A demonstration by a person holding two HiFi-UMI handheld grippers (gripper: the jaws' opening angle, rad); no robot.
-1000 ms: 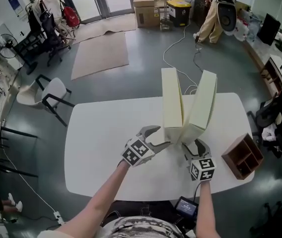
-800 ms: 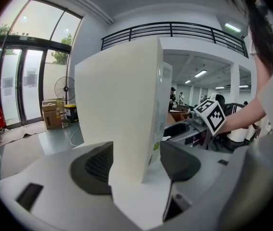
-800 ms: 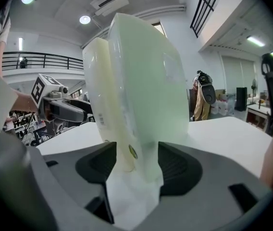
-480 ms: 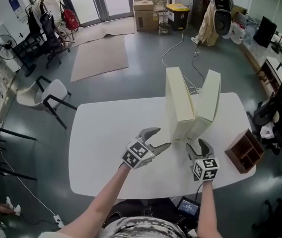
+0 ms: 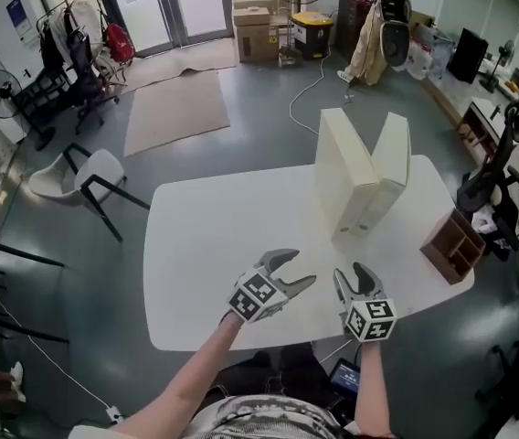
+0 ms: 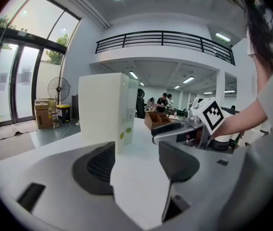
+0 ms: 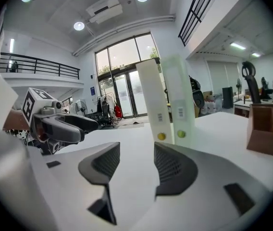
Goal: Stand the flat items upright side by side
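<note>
Two tall cream file boxes stand upright side by side on the white table [image 5: 205, 245]: the left box [image 5: 344, 176] and the right box [image 5: 390, 165], touching near the foot. In the right gripper view the pair appear as the left box [image 7: 152, 100] and the right box [image 7: 177, 97], each with a coloured dot low on its spine. My left gripper [image 5: 301, 270] and right gripper [image 5: 349, 276] hover near the table's front edge, apart from the boxes. Both are open with nothing between the jaws, which have just been closing a little.
A brown wooden organiser [image 5: 451, 245] sits at the table's right edge, also seen as the organiser [image 7: 270, 129]. The right gripper [image 6: 189, 131] shows at the right of the left gripper view. A white chair [image 5: 95, 176] stands left of the table. A black office chair [image 5: 492, 186] is on the right.
Both grippers have drawn back from the foot of the boxes toward the table's near edge. The two boxes stay standing where they were.
</note>
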